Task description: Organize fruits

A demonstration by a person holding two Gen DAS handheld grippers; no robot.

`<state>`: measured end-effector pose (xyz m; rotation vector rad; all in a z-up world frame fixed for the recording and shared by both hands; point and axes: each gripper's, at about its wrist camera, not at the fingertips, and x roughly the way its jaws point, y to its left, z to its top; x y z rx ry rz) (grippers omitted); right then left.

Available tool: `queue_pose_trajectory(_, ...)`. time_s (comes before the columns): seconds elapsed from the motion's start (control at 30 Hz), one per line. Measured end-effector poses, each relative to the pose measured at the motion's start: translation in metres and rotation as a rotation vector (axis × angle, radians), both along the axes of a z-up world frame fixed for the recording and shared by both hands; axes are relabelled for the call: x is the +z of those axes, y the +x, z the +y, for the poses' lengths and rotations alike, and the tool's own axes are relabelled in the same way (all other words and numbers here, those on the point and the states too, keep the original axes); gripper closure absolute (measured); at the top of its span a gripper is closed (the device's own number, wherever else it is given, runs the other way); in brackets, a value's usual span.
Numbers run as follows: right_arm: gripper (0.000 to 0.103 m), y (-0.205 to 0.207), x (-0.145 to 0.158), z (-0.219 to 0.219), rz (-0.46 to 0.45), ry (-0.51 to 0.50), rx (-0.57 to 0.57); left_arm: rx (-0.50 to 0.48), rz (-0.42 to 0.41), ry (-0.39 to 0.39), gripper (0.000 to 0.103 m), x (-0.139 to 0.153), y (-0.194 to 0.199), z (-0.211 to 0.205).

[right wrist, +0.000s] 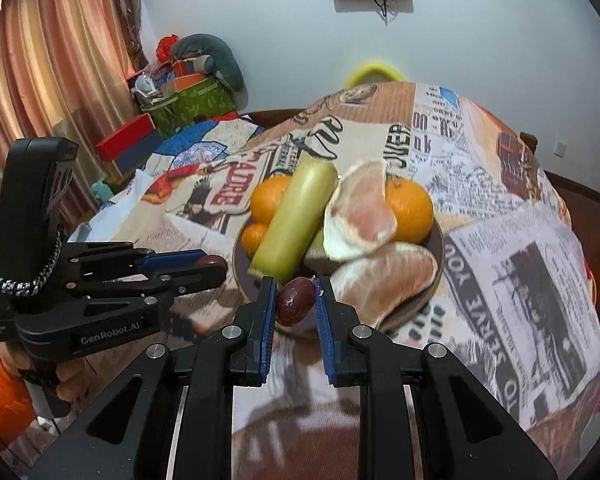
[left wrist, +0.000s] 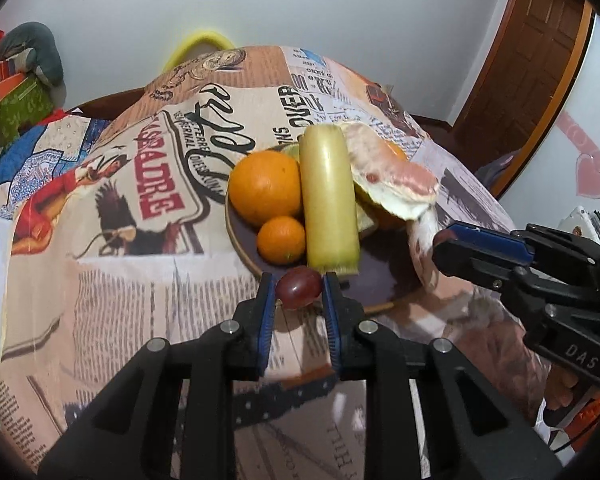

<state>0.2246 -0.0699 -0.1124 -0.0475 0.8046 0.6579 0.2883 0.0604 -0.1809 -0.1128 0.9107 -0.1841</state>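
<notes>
A dark round plate (left wrist: 380, 284) (right wrist: 438, 240) holds a big orange (left wrist: 265, 186), a small orange (left wrist: 281, 239), a pale green sugarcane piece (left wrist: 329, 200) (right wrist: 296, 220), peeled pomelo segments (left wrist: 392, 176) (right wrist: 360, 216) and another orange (right wrist: 410, 208). My left gripper (left wrist: 299, 286) is shut on a red grape (left wrist: 299, 287) at the plate's near rim; it shows in the right wrist view (right wrist: 214, 263) left of the plate. My right gripper (right wrist: 296, 300) is shut on a dark red jujube (right wrist: 295, 300) over the plate's near edge; it shows in the left wrist view (left wrist: 444, 240) beside the pomelo.
The table is covered by a newspaper-print cloth (left wrist: 148, 280) (right wrist: 520, 280). Boxes and a grey cushion (right wrist: 196, 76) are piled at the far left by a curtain (right wrist: 52, 60). A wooden door (left wrist: 532, 48) stands at the right. A yellow chair back (left wrist: 200, 44) rises behind the table.
</notes>
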Motion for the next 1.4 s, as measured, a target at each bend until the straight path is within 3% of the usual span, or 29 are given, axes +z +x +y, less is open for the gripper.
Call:
queue_pose_trajectory(0.4,0.084,0.014,-0.007,0.012,-0.009,-0.037,0.012,0.001,0.039,-0.04,0.08,-0.007,0.019,0.004)
queue_pose_trajectory(0.57,0.073,0.015,-0.008,0.013,0.003,-0.027,0.016,0.007,0.038,-0.033,0.066,-0.008,0.02,0.002)
queue_pose_trajectory(0.77,0.073,0.012,0.0,0.008,-0.026,-0.021,0.005,0.01,0.017,-0.008,0.066,-0.001,0.013,-0.001)
queue_pose_trajectory(0.97,0.073,0.003,0.025,-0.009,-0.064,0.019,-0.039,0.036,-0.078,0.008,0.066,0.036,-0.011,0.0)
queue_pose_trajectory(1.4,0.072,-0.066,0.119,-0.052,-0.284,0.13,-0.147,0.065,-0.424,0.021,0.066,0.161,-0.111,-0.016)
